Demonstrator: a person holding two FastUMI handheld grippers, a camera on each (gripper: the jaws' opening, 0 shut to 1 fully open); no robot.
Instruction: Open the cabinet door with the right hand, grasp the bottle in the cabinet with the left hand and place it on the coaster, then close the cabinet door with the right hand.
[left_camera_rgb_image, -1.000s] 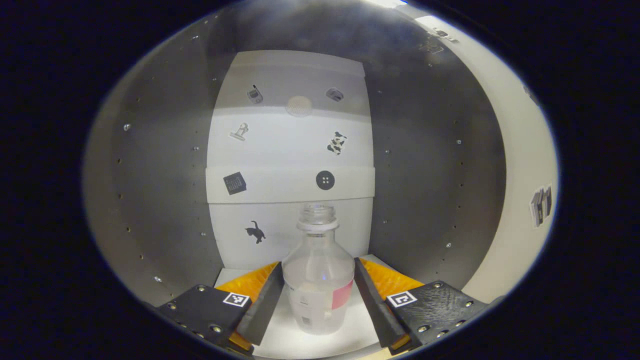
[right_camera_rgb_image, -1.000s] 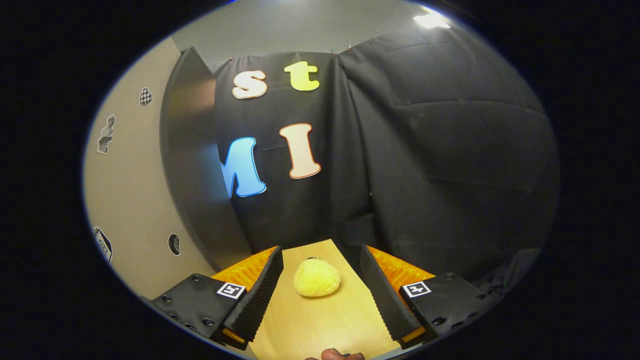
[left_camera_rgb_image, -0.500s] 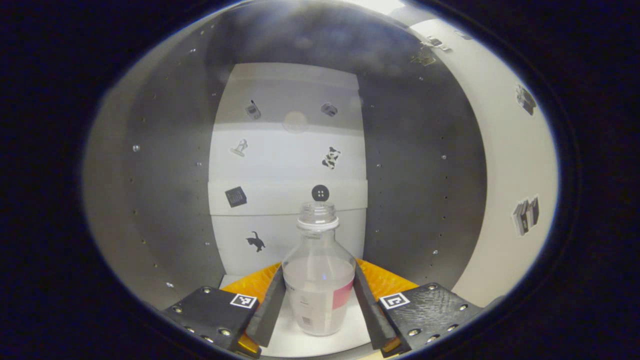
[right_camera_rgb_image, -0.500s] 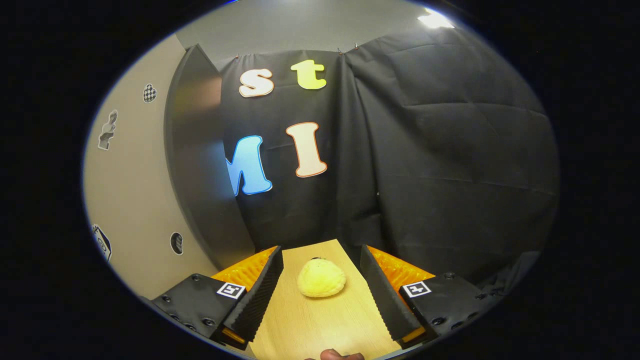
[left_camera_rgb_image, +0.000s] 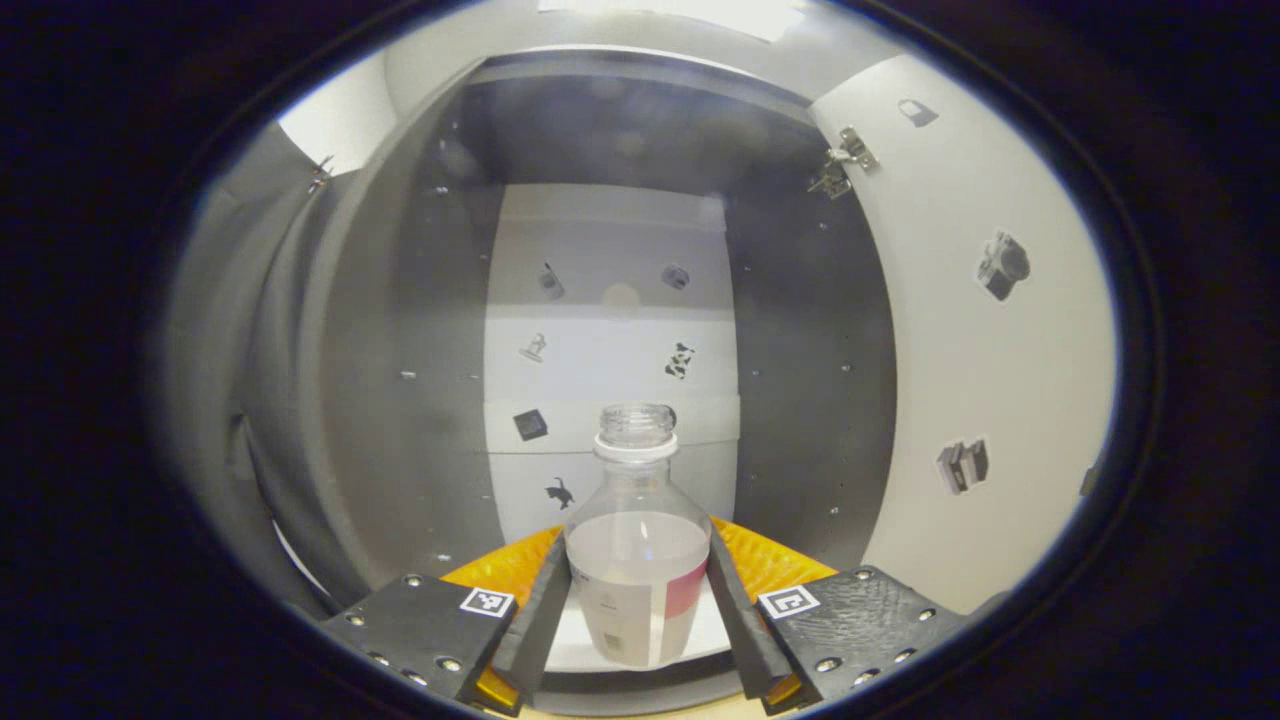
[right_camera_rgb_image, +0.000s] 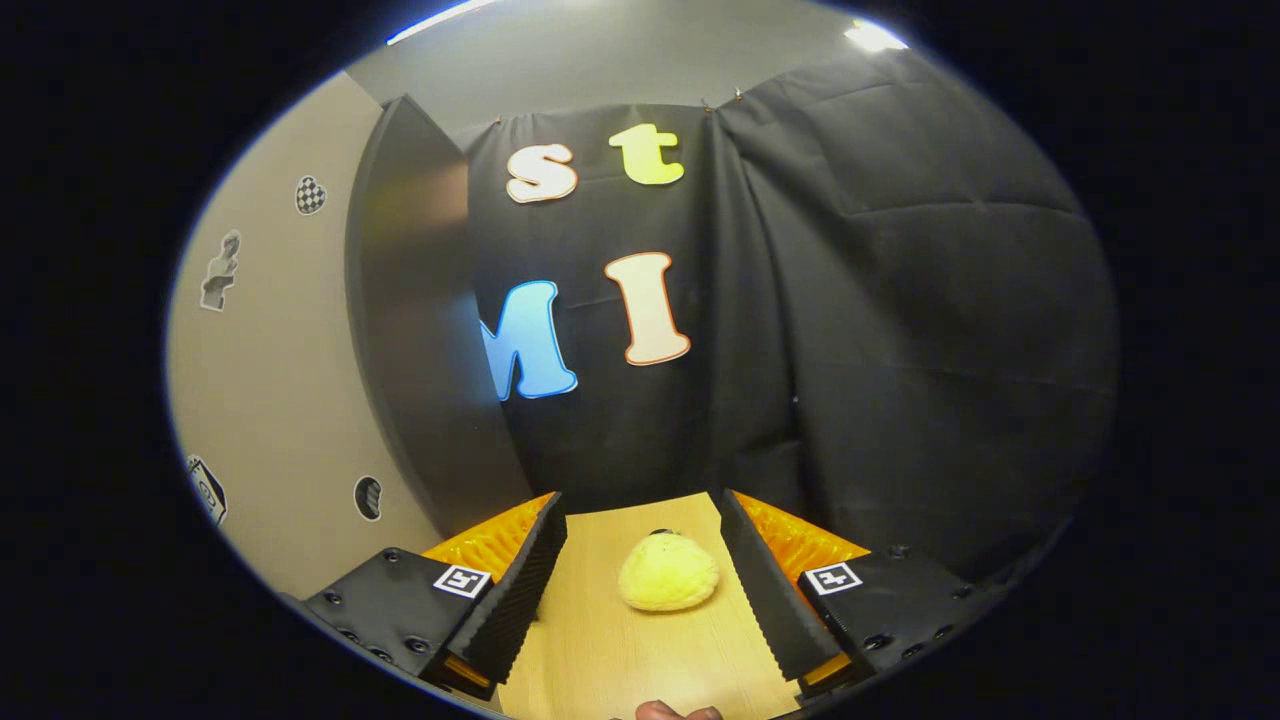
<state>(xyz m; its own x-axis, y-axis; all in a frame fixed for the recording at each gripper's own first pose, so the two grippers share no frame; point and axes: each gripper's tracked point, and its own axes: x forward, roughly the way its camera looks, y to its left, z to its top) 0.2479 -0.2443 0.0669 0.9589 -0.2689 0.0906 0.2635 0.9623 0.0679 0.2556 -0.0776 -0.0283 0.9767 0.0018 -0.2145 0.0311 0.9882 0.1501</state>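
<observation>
A clear, uncapped bottle with a white and pink label stands upright between the fingers of my left gripper, which is shut on its body. The bottle is at the front edge of the cabinet's white shelf. Behind it is the cabinet, dark inside with a white back panel bearing small stickers. Its pale door stands open to the right. In the right gripper view my right gripper is open over a wooden table, with the open door at the left.
A yellow fluffy object lies on the wood between the right gripper's fingers, not touched by them. A fingertip of a person's hand shows at the bottom edge. Black cloth hangs behind the table.
My left gripper has drawn back out of the cabinet with the bottle in it, so more of the cabinet frame and door shows. The right gripper's view drifted slightly; it stays open.
</observation>
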